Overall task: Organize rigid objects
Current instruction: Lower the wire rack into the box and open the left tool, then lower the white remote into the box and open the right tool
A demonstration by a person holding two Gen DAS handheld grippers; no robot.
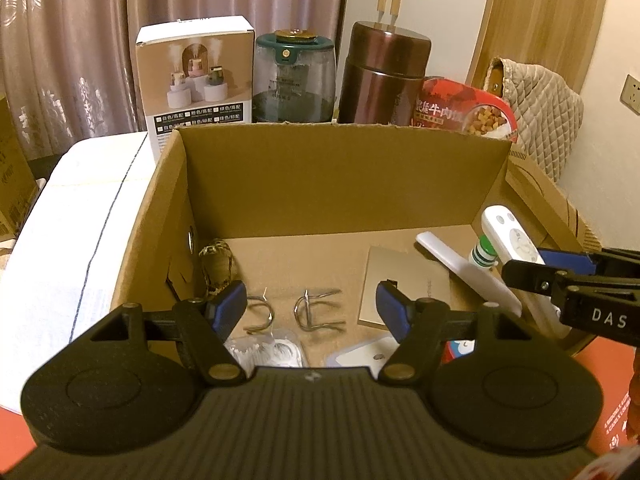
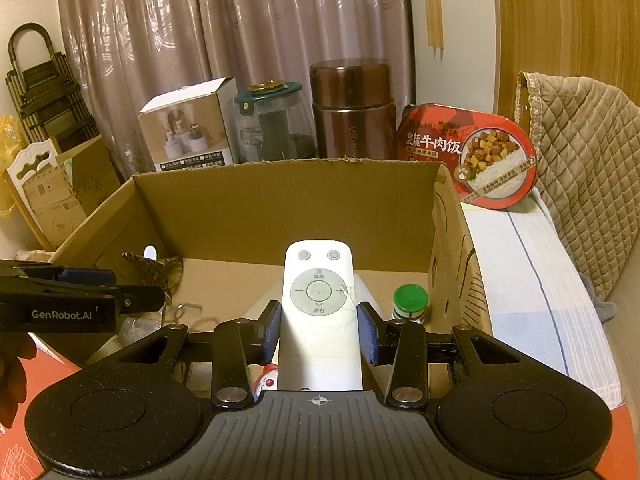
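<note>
An open cardboard box [image 1: 340,168] [image 2: 280,208] stands on a white-covered surface. My right gripper [image 2: 319,330] is shut on a white remote control [image 2: 319,312] and holds it over the box's right side; both show in the left wrist view, the remote [image 1: 512,240] and the gripper [image 1: 560,264]. My left gripper [image 1: 310,308] is open and empty above the box's near side; it shows at the left of the right wrist view [image 2: 100,292]. Inside lie two metal clips [image 1: 316,308], a beige card [image 1: 404,292], a green-capped bottle [image 2: 410,300] and a patterned item [image 1: 218,268].
Behind the box stand a white product carton [image 1: 196,76], a green-lidded jar [image 1: 294,76], a brown flask [image 1: 384,72] and a red rice-meal bowl [image 2: 472,156]. A quilted cushion [image 2: 592,152] lies at the right. A red surface [image 2: 628,440] is below the grippers.
</note>
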